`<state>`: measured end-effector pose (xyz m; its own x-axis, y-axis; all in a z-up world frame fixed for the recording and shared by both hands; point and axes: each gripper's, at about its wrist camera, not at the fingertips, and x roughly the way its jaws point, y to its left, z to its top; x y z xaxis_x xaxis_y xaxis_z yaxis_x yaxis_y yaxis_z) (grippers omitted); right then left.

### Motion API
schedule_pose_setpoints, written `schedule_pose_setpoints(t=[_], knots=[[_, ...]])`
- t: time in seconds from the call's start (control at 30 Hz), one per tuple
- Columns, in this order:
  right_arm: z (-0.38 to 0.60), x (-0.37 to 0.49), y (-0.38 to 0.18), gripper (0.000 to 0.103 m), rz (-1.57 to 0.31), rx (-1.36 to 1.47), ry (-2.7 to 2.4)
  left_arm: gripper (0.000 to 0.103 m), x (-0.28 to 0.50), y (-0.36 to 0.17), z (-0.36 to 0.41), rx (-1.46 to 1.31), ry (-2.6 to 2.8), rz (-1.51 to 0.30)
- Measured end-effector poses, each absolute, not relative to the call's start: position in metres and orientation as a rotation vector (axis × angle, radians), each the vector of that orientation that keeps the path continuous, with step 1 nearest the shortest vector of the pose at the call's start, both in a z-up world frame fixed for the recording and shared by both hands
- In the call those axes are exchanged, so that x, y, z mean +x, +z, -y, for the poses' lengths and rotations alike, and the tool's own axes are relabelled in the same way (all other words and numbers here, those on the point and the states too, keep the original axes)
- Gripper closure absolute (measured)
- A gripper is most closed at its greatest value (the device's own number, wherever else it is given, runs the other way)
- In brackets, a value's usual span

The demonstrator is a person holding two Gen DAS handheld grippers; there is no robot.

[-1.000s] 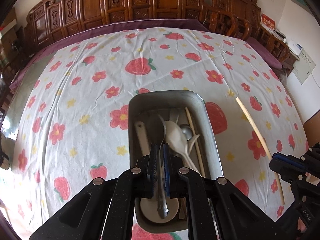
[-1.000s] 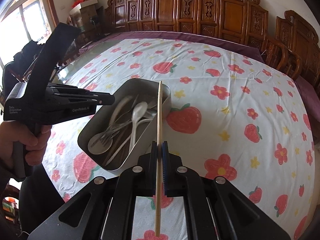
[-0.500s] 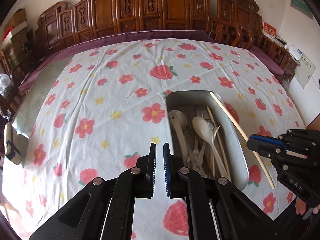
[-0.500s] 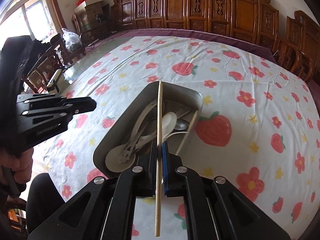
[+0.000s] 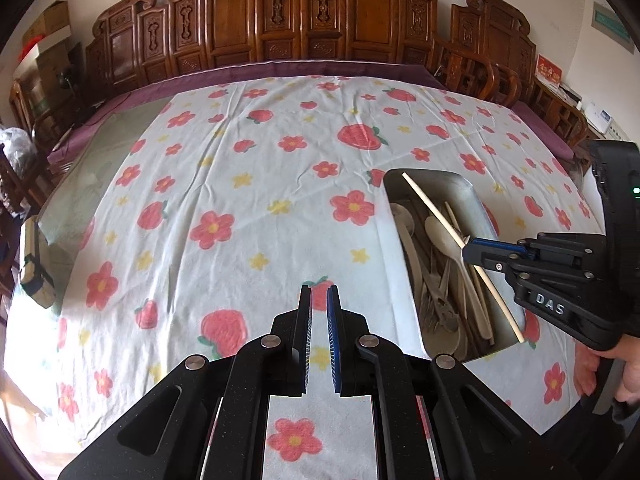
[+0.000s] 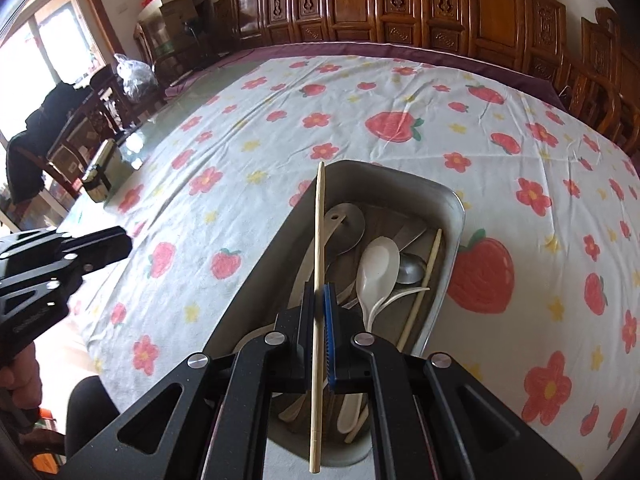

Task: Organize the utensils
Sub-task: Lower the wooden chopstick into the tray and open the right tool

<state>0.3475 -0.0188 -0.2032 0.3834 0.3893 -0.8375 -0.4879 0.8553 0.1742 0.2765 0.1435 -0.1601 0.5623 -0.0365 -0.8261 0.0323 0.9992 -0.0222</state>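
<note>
A metal tray (image 5: 464, 186) (image 6: 452, 208) on the strawberry cloth holds white spoons (image 6: 376, 268), metal forks (image 5: 436, 304), metal spoons and one wooden chopstick (image 6: 424, 284). My right gripper (image 6: 319, 294) is shut on a second wooden chopstick (image 6: 319, 240) and holds it over the tray, along its left side; it also shows in the left wrist view (image 5: 474, 246) with that chopstick (image 5: 432, 208). My left gripper (image 5: 319, 300) is empty, its jaws a narrow gap apart, over bare cloth left of the tray; it shows at the left of the right wrist view (image 6: 116, 242).
The table edge and glass top (image 5: 80, 184) lie to the left, with a small box (image 6: 102, 168) on it. Carved wooden chairs (image 5: 320, 20) line the far side. A person's legs sit at the near edge (image 6: 92, 404).
My left gripper let go of the metal utensil in the tray and drew back to the left over the cloth. My right gripper moved the chopstick from beside the tray to over it.
</note>
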Motion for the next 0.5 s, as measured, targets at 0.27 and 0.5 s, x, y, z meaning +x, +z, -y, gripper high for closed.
schedule_pose_setpoints(t=[0.27,0.5], knots=[[0.019,0.363,-0.226,0.097,-1.057,-0.144,0.465,0.096,0.27,-0.165,-0.152,-0.018,-0.036,-0.977],[0.022,0.369,-0.233,0.096,-1.072,-0.112,0.452,0.096,0.27,-0.169,-0.149,-0.017,-0.043,-0.982]])
